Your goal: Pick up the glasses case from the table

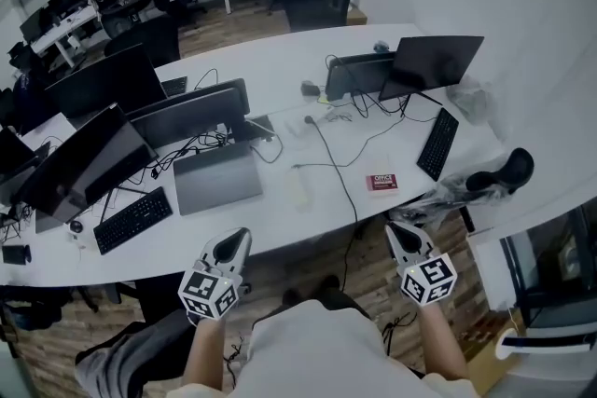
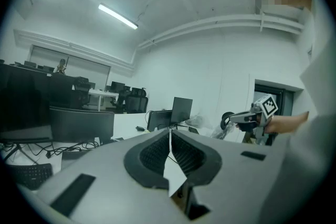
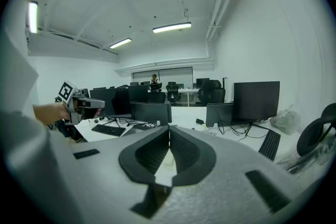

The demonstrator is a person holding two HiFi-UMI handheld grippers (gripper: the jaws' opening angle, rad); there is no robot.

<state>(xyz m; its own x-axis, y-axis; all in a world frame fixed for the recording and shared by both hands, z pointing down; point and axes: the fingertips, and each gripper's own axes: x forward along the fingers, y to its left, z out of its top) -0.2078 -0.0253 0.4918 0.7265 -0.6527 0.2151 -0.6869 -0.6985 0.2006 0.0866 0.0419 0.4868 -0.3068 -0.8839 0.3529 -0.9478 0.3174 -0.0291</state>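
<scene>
you're standing in an open office with rows of desks and dark monitors (image 1: 104, 81), at the front edge of a long white tabletop (image 1: 312, 226) strewn with cables. on it, a closed grey laptop (image 1: 216, 178) lies to the left and a small red box (image 1: 381, 183) to the right. between them, near the front edge, is a pale oblong thing that i take to be the glasses case (image 1: 299, 190); it is white on white and small in the head view, so i can't be sure of it.

if that's right, expect a light, rigid shell with a smooth, rounded surface that could slip out of a light pinch. take it across its short width near the middle of its length, so it doesn't pivot or tip as it comes up.

the left claw (image 1: 238, 240) hangs over the floor just short of the tabletop edge, left of the case. the right claw (image 1: 400, 234) hangs likewise on the right. the case sits ahead of both, roughly midway between them and well apart from each.

in their own views, the left claw (image 2: 169, 134) and right claw (image 3: 169, 131) both have their tips pressed together with nothing held. whichever you use will need to spread wide before it reaches the case.
</scene>
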